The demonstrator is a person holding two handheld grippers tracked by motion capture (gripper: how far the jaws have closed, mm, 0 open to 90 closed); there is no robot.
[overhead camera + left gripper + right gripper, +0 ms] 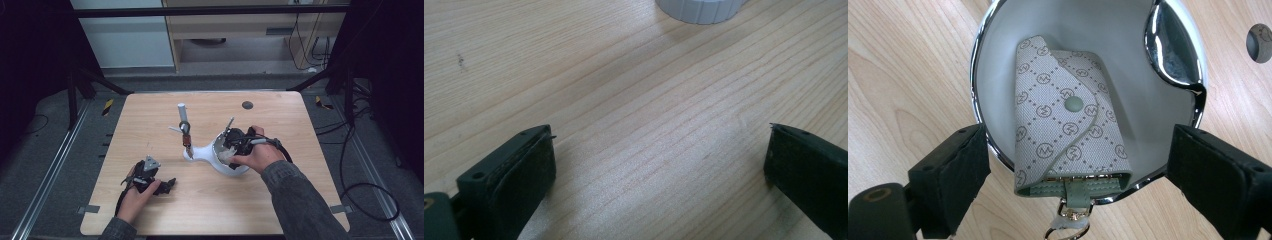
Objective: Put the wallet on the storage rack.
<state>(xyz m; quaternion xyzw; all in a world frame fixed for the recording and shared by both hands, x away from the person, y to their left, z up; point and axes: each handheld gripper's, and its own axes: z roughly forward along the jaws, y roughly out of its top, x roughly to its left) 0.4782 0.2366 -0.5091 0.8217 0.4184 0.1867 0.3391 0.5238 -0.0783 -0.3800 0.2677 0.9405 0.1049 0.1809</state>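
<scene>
The right tool [1075, 165] is standing wide over the key pouch [1068, 125], which is lying in the white bowl [998, 40]. At eight o'clock, the left tool [167, 186] is resting wide on the worktop [280, 205].

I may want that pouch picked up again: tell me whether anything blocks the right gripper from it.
Nothing visible does. The patterned grey-green snap-flap key pouch lies in the white chrome-rimmed bowl, directly beneath the right gripper, whose open jaws stand on either side, clear of it.

Your hand hides most of the bowl [227, 167] up top, and the pouch's [1068, 120] key ring gets cropped at 6 o'clock.
</scene>
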